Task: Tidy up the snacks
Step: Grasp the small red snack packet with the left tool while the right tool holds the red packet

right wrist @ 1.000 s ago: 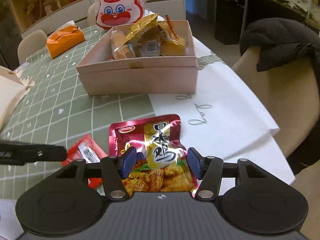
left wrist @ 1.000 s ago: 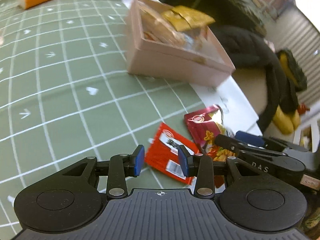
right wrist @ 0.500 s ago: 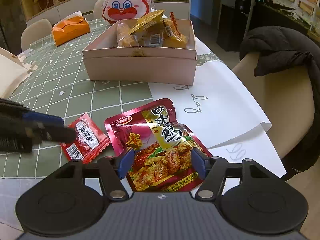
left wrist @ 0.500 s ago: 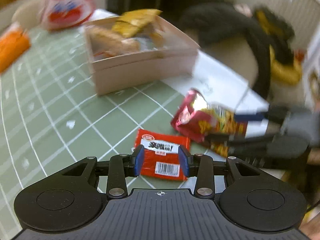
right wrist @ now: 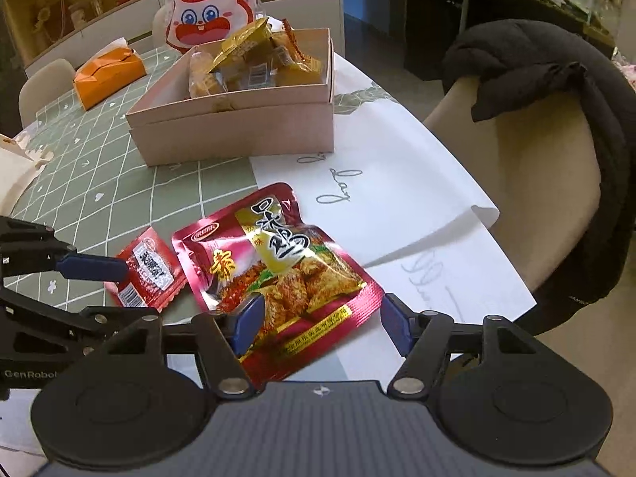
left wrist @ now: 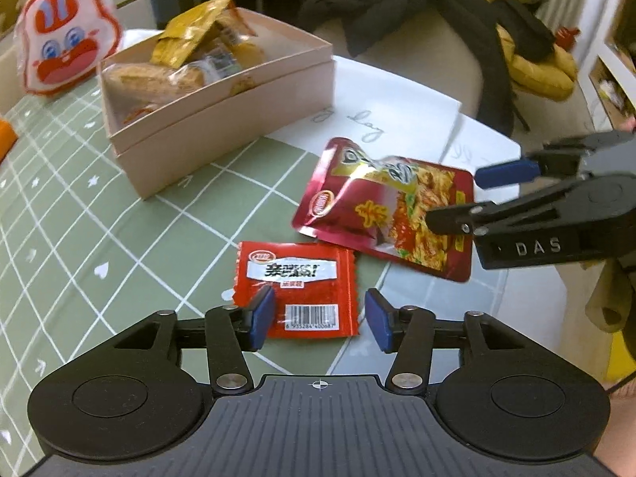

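Note:
A small red snack packet (left wrist: 300, 288) lies flat on the green checked tablecloth; it also shows in the right wrist view (right wrist: 145, 274). My left gripper (left wrist: 320, 318) is open, its blue pads on either side of the packet's near end. A larger dark red chicken snack pouch (left wrist: 391, 206) lies to its right, and shows in the right wrist view (right wrist: 278, 278). My right gripper (right wrist: 320, 324) is open, its pads on either side of the pouch's near end. A pink cardboard box (right wrist: 238, 127) with several snacks stands behind, also in the left wrist view (left wrist: 222, 119).
A rabbit-face bag (right wrist: 210, 4) stands behind the box, an orange tissue pack (right wrist: 109, 75) to the left. White paper sheets (right wrist: 397, 183) cover the table's right side. A beige chair with a dark jacket (right wrist: 548, 79) stands beside the table edge.
My left gripper swung right and now frames the small red packet, jaws opened wider. My right gripper drew back slightly and opened wider around the pouch, which has turned a little.

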`<state>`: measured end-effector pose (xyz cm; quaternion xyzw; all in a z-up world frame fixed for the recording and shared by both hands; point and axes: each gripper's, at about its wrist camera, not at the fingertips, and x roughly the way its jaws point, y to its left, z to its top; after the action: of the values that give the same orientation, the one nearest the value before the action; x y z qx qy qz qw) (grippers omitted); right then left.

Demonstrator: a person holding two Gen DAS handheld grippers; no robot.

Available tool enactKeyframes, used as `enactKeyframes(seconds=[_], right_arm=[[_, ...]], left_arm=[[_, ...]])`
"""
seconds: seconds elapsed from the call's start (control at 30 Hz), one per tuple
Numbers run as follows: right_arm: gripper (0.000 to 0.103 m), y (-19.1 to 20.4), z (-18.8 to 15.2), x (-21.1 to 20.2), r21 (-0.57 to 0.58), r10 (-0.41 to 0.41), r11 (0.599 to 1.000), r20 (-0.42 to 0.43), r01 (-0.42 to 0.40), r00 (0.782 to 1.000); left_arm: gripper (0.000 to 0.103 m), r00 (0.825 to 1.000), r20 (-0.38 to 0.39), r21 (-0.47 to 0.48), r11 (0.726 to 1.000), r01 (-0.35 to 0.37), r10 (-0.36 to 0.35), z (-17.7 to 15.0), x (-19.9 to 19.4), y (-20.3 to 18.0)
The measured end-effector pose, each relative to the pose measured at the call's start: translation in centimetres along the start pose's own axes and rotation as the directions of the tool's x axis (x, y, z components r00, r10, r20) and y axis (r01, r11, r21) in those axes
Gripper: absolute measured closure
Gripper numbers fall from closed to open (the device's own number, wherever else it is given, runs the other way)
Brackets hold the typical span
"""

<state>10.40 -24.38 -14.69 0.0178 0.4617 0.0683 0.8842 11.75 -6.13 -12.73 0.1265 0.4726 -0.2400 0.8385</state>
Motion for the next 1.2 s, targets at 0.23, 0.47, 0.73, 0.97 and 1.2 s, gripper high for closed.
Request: enactKeyframes(seconds=[0.23, 0.47, 0.73, 0.97, 1.2], right_arm=[[0.037, 0.2, 0.2, -0.3, 0.0, 0.006, 1.0, 0.004, -0.006, 1.0], [0.034, 1.6, 0.1, -0.3, -0.085, 0.016, 0.996, 0.003, -0.016, 1.0], [0.034, 2.3, 0.1, 0.5, -0.1, 0.031, 0.994, -0.015, -0.033, 0.999], [0.033, 2.0, 0.0, 0.4, -0.084, 0.033, 0.996, -0.017, -0.034, 0.999], [0.033, 2.4, -0.3, 0.2, -0.113, 0.044, 0.993, -0.008, -0.044, 0.999]], left_arm=[[0.025, 1.0, -0.006, 0.052, 0.999, -0.001, 0.001, 0.0, 0.5, -1.3], [0.033, 0.999, 0.005, -0.124, 0.991, -0.051, 0.052, -0.9, -0.8, 1.9], [0.033, 0.995, 0.095, -0.16, 0.987, -0.015, 0.03, -0.7, -2.4, 3.8], [0.032, 1.0, 0.009, -0.084, 0.996, 0.004, -0.004, -0.4, -0.5, 2.5], [0.033, 1.0, 0.014, -0.24, 0.971, 0.015, -0.012, -0.3, -1.0, 4.8]])
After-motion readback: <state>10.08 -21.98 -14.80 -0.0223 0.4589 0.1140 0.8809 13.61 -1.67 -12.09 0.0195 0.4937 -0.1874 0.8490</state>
